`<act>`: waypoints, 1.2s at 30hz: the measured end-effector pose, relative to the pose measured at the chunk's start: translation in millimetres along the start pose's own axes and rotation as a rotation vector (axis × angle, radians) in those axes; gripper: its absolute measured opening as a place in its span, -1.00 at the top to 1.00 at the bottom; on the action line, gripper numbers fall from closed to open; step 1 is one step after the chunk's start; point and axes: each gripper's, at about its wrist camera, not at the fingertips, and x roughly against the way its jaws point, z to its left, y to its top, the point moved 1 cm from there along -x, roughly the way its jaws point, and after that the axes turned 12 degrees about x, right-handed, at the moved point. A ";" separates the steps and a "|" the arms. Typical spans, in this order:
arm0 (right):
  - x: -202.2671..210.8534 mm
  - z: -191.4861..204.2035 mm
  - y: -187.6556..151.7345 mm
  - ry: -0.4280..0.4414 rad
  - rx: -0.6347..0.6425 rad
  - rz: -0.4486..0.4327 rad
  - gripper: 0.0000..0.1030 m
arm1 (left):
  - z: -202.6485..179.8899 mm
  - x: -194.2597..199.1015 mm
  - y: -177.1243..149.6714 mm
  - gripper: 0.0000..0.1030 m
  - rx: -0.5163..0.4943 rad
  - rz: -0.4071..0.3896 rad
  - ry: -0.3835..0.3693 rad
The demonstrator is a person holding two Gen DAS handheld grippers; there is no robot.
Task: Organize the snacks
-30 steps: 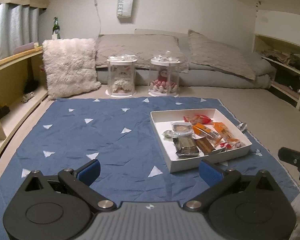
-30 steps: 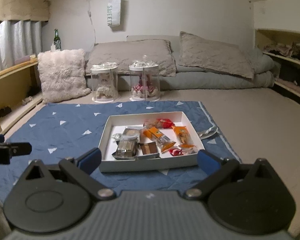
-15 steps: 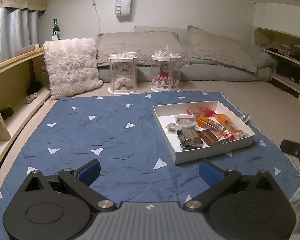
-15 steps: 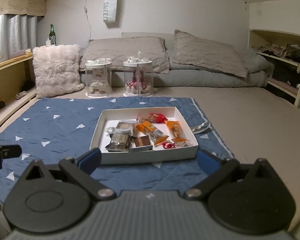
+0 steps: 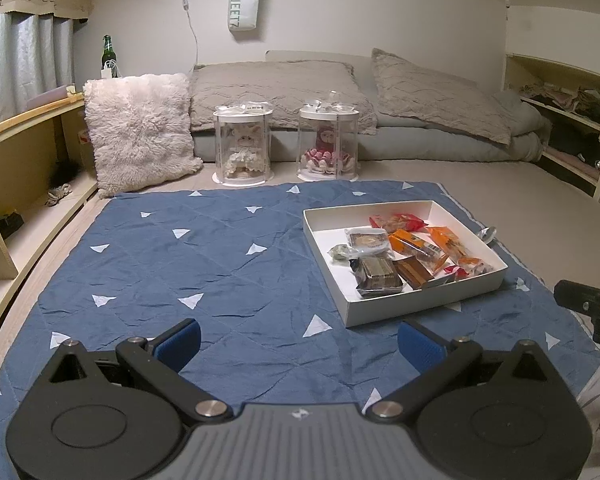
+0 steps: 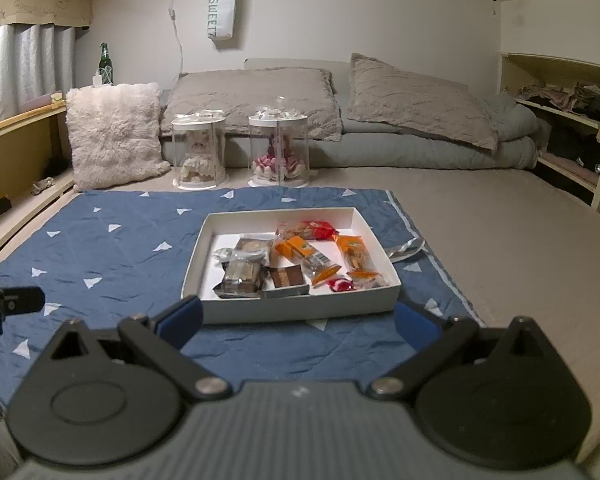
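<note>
— snacks [image 6: 296,258] all sit inside the white box [image 6: 300,308] on the blue blanket [image 6: 112,248], wrapped pieces bunched toward its near half. from my right wrist view i count orange packets [image 6: 350,254], a red one [image 6: 314,229] at the back, and dark brown bars [image 6: 242,276] at the front left.

— and your grippers?

— i have the left gripper [image 5: 298,340] spread wide, nothing between its blue pads [image 5: 179,340], hanging over bare blanket [image 5: 204,264] with the box [image 5: 420,304] off to its right. the right gripper [image 6: 298,322] is also released and holding nothing, its fingers framing the near wall of the box.

— anything else around?

— a spoon [image 6: 406,249] lies on the blanket just beside the right wall of the box. two clear jars [image 5: 328,140] with dolls inside stand beyond the far edge of the blanket, a fluffy pillow [image 5: 140,132] to their left. i can see the tip of my right gripper at the right edge of the left view.
</note>
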 end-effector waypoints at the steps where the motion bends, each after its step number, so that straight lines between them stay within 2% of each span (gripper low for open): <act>1: -0.5 0.0 -0.2 0.000 -0.002 0.000 -0.99 | 0.0 -0.1 0.0 -1.00 -0.001 0.000 0.000; 36: -1.9 1.6 -4.5 -0.002 -0.033 -0.006 -0.99 | -0.9 -1.1 -1.1 -1.00 -0.010 0.004 -0.003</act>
